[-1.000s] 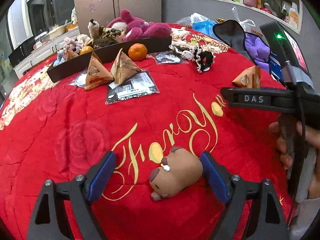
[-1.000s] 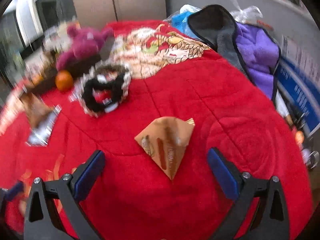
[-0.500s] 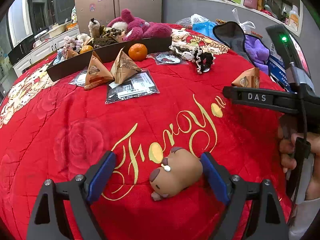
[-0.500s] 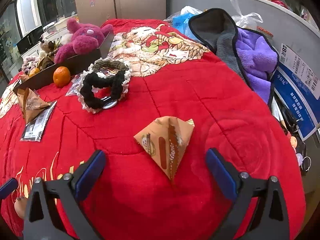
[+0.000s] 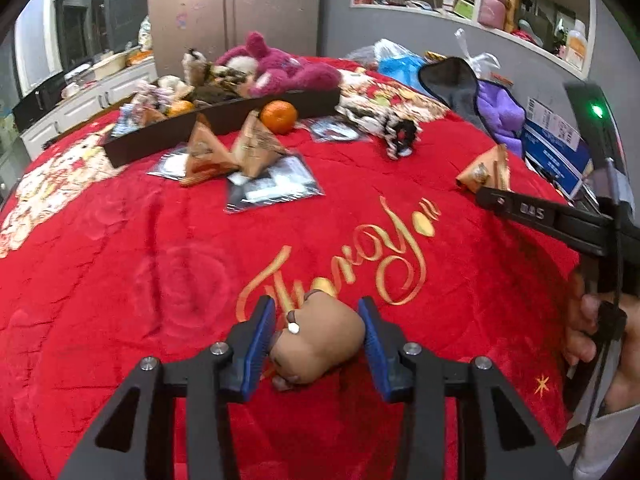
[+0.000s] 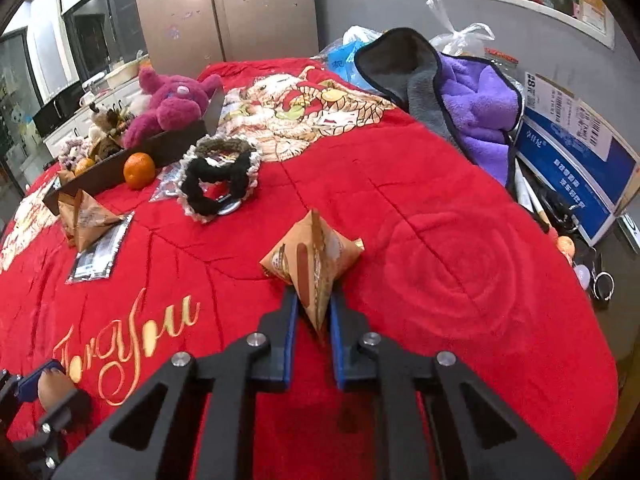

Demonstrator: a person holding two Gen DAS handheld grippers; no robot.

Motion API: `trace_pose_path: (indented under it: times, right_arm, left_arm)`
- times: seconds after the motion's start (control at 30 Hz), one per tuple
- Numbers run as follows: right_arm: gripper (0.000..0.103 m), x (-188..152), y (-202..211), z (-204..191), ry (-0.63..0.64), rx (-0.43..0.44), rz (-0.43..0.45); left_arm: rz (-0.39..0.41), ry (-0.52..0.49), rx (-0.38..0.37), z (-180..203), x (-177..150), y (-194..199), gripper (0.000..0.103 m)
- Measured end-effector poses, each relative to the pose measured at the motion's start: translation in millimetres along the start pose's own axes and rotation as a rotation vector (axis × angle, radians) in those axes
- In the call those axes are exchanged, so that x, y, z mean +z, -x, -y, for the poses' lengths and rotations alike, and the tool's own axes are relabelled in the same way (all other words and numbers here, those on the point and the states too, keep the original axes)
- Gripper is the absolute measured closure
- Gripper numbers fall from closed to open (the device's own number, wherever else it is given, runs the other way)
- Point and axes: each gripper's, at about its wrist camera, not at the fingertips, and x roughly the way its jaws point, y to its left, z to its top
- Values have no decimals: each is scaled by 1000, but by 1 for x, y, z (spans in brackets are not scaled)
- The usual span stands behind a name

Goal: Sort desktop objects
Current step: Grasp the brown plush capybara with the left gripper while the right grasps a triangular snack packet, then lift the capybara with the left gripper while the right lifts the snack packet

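A brown capybara toy [image 5: 320, 340] lies on the red blanket [image 5: 160, 260] between the blue pads of my left gripper [image 5: 316, 308]. Its jaws are closing and both pads touch the toy's sides. The same toy [image 6: 54, 390] shows at the bottom left of the right wrist view. My right gripper [image 6: 314, 296] has its jaws closing tight on the lower corner of a tan triangular snack packet [image 6: 312, 252], which now stands upright. In the left wrist view that packet [image 5: 484, 168] sits at the right, with a hand [image 5: 584, 332] on the right gripper's handle.
A dark tray [image 5: 224, 120] at the back holds a magenta plush [image 5: 280, 68] and small toys. In front of it are an orange [image 5: 279, 116], two triangular packets [image 5: 204, 152], flat foil packets [image 5: 276, 184] and a black lace scrunchie [image 6: 216, 184]. A purple towel [image 6: 476, 108] and a blue box [image 6: 580, 168] lie right.
Both grippers have closed from wide open: the left onto the capybara toy, the right onto the triangular packet, which has tipped up from lying flat.
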Motion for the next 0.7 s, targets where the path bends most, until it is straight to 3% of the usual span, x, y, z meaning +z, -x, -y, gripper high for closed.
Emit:
trace_pose_path:
  times: [0.27,0.6,0.7]
  right_arm:
    - [89,1,17,-18,39,22,22]
    - [89,-5,49,-57,104,120,63]
    - [99,-9,60,-77,138,159,77]
  left_arm:
    - [36,42,24,-21,-1,18,59]
    - [72,87,55,-41,-9,40,59]
    - [83,116,65,-52,-14,48,59]
